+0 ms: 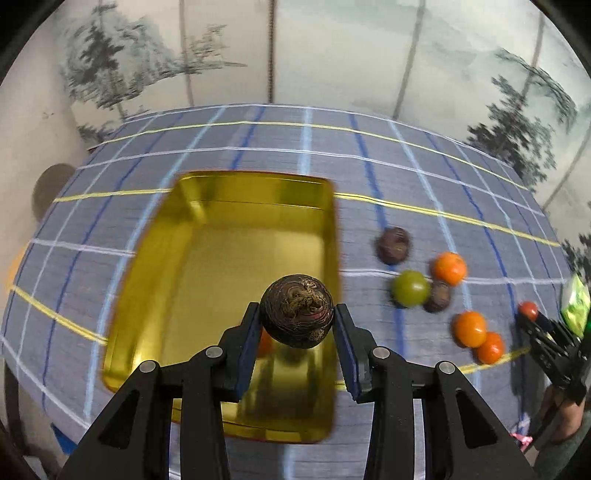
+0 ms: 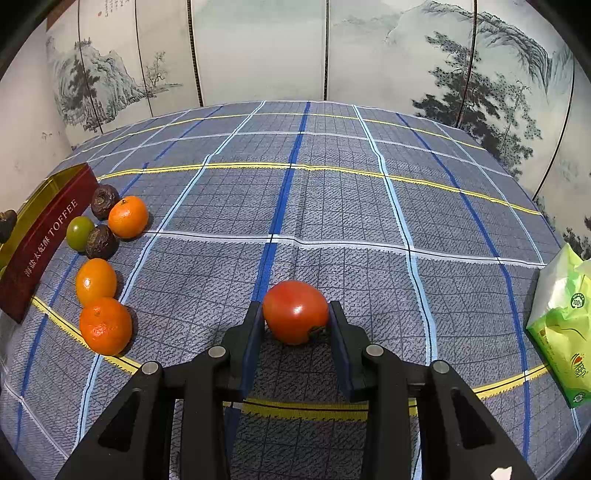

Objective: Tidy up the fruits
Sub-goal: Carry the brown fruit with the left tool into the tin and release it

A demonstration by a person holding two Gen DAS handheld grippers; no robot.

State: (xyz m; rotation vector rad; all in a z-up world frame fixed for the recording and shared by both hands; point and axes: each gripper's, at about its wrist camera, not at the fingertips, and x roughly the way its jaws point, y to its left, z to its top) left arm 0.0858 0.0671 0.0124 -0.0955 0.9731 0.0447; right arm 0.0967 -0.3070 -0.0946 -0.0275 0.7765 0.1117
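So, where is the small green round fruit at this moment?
The small green round fruit lies on the checked tablecloth, left in the right wrist view, between the red toffee tin and a dark wrinkled fruit.

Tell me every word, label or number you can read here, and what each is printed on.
"TOFFEE": gold letters on the dark red side of the tin.
Chinese characters beside it on the same side: too small to read with certainty.
"100%": in a round green badge on the green tissue pack.
Other logos on that pack: too small to read.
Calligraphy on the painted screen: too blurred to read.
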